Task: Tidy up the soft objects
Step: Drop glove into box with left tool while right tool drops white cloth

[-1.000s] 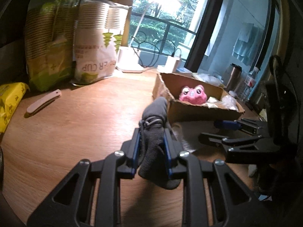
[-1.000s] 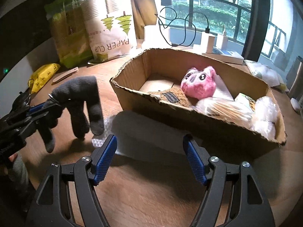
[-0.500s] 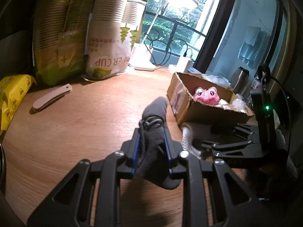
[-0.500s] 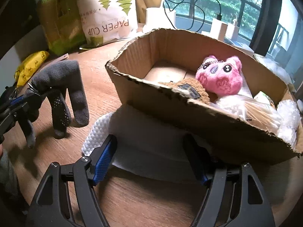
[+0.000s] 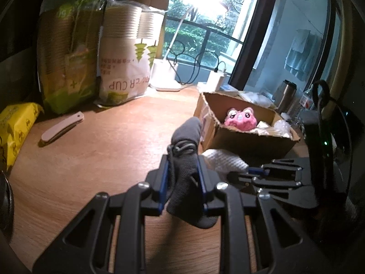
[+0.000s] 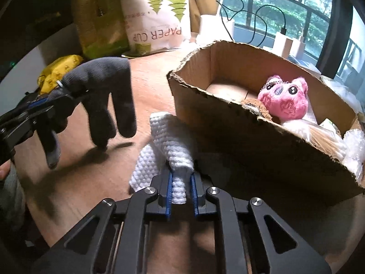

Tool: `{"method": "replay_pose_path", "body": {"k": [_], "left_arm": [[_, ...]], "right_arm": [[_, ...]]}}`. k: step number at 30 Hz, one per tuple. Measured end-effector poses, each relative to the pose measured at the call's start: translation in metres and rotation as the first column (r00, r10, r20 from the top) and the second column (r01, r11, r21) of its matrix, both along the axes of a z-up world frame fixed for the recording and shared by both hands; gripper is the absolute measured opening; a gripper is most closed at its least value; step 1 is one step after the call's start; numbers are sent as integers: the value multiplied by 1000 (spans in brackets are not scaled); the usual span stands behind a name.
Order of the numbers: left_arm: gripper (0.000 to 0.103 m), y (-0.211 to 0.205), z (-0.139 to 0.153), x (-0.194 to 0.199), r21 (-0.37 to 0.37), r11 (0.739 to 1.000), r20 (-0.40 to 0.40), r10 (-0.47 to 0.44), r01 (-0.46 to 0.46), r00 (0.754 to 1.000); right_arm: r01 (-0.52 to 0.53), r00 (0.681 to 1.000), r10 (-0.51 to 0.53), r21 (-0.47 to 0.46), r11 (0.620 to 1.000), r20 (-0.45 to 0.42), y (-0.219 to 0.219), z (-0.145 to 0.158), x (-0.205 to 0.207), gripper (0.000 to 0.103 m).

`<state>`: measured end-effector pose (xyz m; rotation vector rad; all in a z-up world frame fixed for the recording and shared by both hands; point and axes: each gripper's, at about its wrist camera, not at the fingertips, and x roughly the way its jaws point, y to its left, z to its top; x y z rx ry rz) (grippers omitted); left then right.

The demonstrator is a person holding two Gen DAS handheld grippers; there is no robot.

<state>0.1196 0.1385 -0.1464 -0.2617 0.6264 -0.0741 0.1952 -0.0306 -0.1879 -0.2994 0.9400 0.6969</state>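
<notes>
My right gripper (image 6: 180, 190) pinches white knitted cloth (image 6: 164, 146), left gripper (image 5: 182, 182) clamps dark grey glove (image 5: 186, 173); lift cloth clear over torn brown cardboard box (image 6: 228, 123) rim, centre-right, w/o snagging.

A wooden bench (image 5: 95, 155) is seen carrying the clutter. At ten o'clock in the left wrist view a green bag of stacked cups (image 5: 68, 52) is stood beside a white bag printed "PAPER CUP" (image 5: 124, 61). A yellow packet (image 5: 16, 125) is laid at nine o'clock, with a pale folding knife (image 5: 61, 129) near it. A white lamp base (image 5: 164, 77) with cables and a white charger (image 5: 215, 80) are placed toward twelve o'clock by the window (image 5: 200, 36); a steel flask (image 5: 285, 92) is stood at two o'clock.
</notes>
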Motion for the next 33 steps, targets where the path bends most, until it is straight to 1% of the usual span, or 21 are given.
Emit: {"method": "replay_pose_path", "body": {"k": [5,17,23,33], "left_arm": [[23,-11,12,1,22,1000,16,0,0,1000],[23,-41,45,14,74,997,63,-12,7,998],[23,-58,57,26,116,993,79,-33,24,996],[23,-74,72,54,145,989,113,-51,35,992]], "right_arm": [[-17,999,15,48,999,37,-9,18,-8,14],[1,992,-20,152,988,126,-51,65,-11,14],[32,987,-61,192,981,147,-76,79,-4,14],[76,978,-119,236,969,172,-109,97,12,14]]}}
